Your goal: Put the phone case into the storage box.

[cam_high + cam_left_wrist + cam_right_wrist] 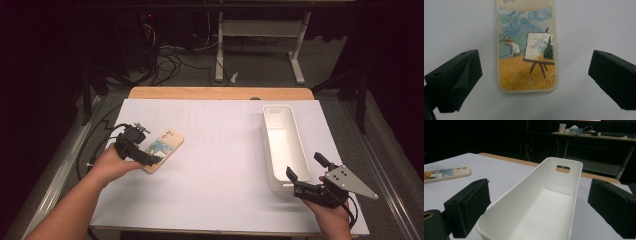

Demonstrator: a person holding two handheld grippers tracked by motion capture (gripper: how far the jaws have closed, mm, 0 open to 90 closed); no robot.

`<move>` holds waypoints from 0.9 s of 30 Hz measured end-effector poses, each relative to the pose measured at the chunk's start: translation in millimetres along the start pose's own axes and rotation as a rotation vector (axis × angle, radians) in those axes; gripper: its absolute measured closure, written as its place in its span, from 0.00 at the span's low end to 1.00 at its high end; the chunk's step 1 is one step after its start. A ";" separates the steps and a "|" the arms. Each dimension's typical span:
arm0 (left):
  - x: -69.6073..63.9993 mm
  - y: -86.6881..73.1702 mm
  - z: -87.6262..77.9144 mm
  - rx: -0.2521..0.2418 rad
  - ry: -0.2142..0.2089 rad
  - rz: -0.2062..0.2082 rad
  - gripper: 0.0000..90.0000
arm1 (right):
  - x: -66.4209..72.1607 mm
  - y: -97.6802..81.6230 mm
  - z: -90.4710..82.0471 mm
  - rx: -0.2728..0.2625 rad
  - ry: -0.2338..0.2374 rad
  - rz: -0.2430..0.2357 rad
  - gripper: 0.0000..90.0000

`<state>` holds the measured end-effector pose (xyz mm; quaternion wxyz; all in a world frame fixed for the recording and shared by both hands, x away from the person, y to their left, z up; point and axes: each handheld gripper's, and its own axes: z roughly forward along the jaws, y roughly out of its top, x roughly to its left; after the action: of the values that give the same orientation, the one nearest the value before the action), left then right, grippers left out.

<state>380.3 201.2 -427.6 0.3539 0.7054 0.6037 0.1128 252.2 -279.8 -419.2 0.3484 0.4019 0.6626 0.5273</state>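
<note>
Phone case (526,50) is lying flat on the counter (220,150), framed between the left tool (156,159) jaws, which are being held wide open, nothing gripped, no contact. White bin (541,202) is sitting directly ahead of the right tool (306,172), its near end between jaws also spread wide, nothing being gripped.

Cream phone case (526,50) bears a painted wheat-field scene; the bin (544,202) is white.
</note>
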 end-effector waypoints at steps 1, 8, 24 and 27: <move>0.0 0.6 1.8 0.016 0.006 0.002 0.00 | 0.0 0.0 0.0 0.000 0.000 0.000 0.05; -0.6 6.1 17.0 0.102 0.042 0.021 0.01 | -0.7 0.0 -0.2 -0.002 0.000 -0.001 0.05; 2.9 -3.4 52.4 0.220 0.091 0.063 0.02 | -2.0 -0.1 -0.6 -0.002 0.000 0.005 0.06; 5.2 -3.5 55.0 0.230 0.099 0.061 0.03 | -2.6 -0.4 -0.6 -0.001 -0.001 0.004 0.06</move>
<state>411.2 186.1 -471.1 0.2367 0.7530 0.6076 0.0882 252.8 -282.4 -419.4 0.3478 0.4033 0.6613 0.5283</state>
